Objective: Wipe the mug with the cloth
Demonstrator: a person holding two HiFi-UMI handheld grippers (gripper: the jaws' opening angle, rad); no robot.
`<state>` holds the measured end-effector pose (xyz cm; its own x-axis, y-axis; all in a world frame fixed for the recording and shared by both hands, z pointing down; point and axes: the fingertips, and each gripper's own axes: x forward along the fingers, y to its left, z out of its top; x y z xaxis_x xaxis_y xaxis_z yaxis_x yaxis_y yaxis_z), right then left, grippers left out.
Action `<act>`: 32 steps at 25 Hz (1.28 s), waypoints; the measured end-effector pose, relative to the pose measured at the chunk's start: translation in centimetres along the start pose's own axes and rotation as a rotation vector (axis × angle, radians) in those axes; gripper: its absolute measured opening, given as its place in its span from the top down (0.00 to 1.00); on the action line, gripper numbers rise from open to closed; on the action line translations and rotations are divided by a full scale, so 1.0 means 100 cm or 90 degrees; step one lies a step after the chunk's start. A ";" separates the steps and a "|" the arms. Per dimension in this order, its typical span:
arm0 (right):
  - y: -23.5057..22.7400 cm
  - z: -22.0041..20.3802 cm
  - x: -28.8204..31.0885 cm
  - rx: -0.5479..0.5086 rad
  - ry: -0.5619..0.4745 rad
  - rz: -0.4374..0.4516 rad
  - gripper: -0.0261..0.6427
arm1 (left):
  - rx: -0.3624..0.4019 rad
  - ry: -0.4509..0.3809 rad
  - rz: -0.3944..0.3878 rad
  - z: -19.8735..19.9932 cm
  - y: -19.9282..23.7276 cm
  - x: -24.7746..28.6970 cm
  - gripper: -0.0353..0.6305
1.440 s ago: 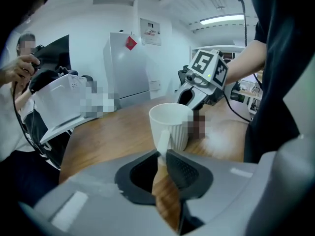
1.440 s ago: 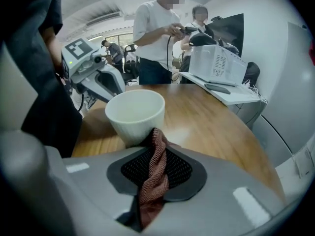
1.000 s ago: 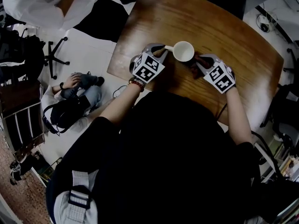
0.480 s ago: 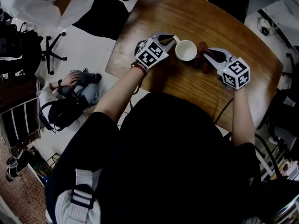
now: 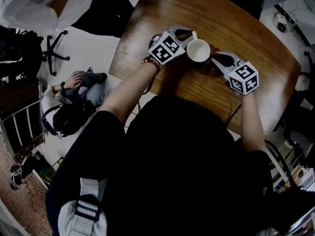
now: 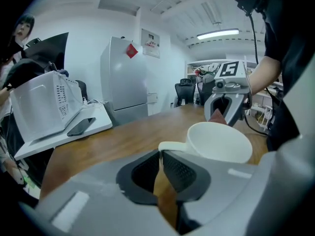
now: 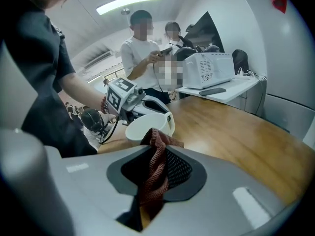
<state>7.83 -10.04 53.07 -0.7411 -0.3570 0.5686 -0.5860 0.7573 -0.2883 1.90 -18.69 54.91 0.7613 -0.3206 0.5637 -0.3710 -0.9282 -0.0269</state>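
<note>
A white mug (image 5: 199,50) is over the round wooden table (image 5: 246,23), mouth up. My left gripper (image 5: 186,34) is shut on its handle (image 6: 170,146) from the left; in the left gripper view the pads (image 6: 178,170) pinch the handle, with the mug (image 6: 219,141) just beyond. My right gripper (image 5: 217,61) is shut on a dark red cloth (image 7: 153,168), which sticks up between its jaws. The cloth (image 5: 210,66) lies against the mug's right side (image 7: 147,127). Each gripper shows in the other's view: the right gripper (image 6: 225,102) behind the mug, the left gripper (image 7: 132,101) beyond it.
A white appliance (image 6: 44,107) and a phone (image 6: 81,126) sit on a white side table, with a refrigerator (image 6: 123,77) behind. People stand beyond the table (image 7: 140,58). On the floor to the left are an office chair (image 5: 55,58) and a seated person (image 5: 74,95).
Both grippers and the mug have shifted farther across the table, up and right in the head view. The right gripper has rolled, showing a different cube face, and its cloth has come against the mug.
</note>
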 end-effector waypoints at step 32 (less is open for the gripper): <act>0.026 -0.059 -0.012 -0.120 0.176 0.077 0.86 | 0.098 -0.025 -0.222 0.011 -0.095 0.012 0.92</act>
<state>9.08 -4.41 56.18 -0.6695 -0.1170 0.7336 -0.4097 0.8819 -0.2332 6.91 -10.44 54.87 0.8488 0.0147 0.5285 -0.0046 -0.9994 0.0351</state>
